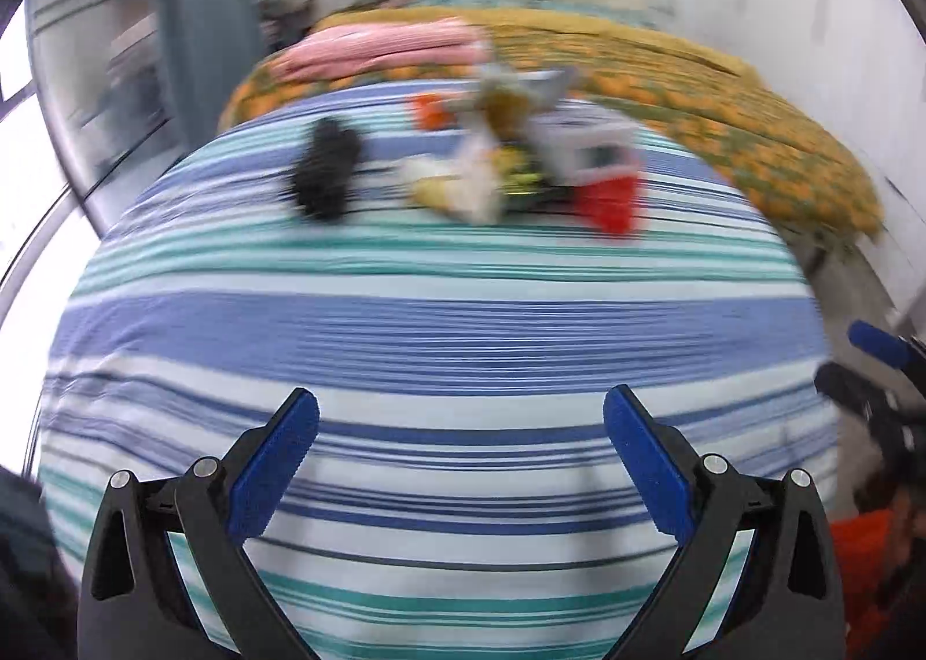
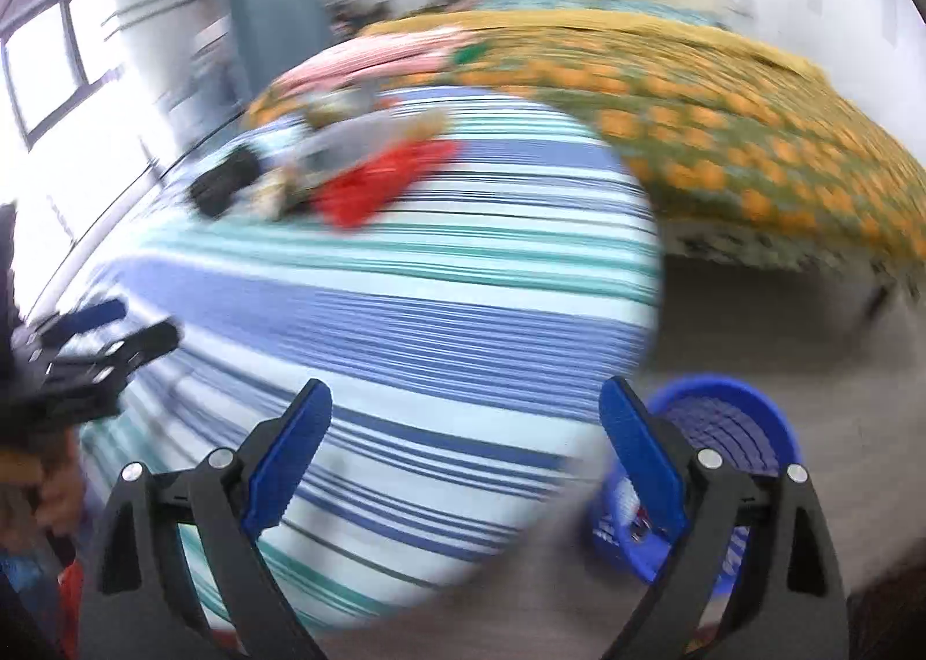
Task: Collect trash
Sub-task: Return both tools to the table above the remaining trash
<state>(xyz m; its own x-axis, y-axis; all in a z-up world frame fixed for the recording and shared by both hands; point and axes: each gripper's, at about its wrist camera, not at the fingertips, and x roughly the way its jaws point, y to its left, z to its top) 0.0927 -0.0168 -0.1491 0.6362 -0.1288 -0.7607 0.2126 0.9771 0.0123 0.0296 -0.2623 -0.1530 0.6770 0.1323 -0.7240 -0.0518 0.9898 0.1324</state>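
Note:
A blurred pile of trash [image 1: 480, 168] lies far up the striped bedsheet [image 1: 440, 324]. It holds a black item [image 1: 327, 171], a red packet [image 1: 607, 197] and pale wrappers [image 1: 463, 185]. My left gripper [image 1: 460, 397] hangs open and empty over the near part of the sheet, well short of the pile. In the right wrist view the same pile [image 2: 324, 168], with its red packet [image 2: 382, 180], sits at the upper left. My right gripper [image 2: 466, 387] is open and empty above the bed's corner. A blue basket [image 2: 746, 428] stands on the floor behind its right finger.
An orange-and-green patterned blanket [image 1: 723, 99] and a folded pink cloth [image 1: 382, 47] cover the far part of the bed. The right gripper [image 1: 856, 365] shows at the left view's right edge. The left gripper [image 2: 139, 324] shows at the right view's left edge. Grey floor [image 2: 781, 324] runs beside the bed.

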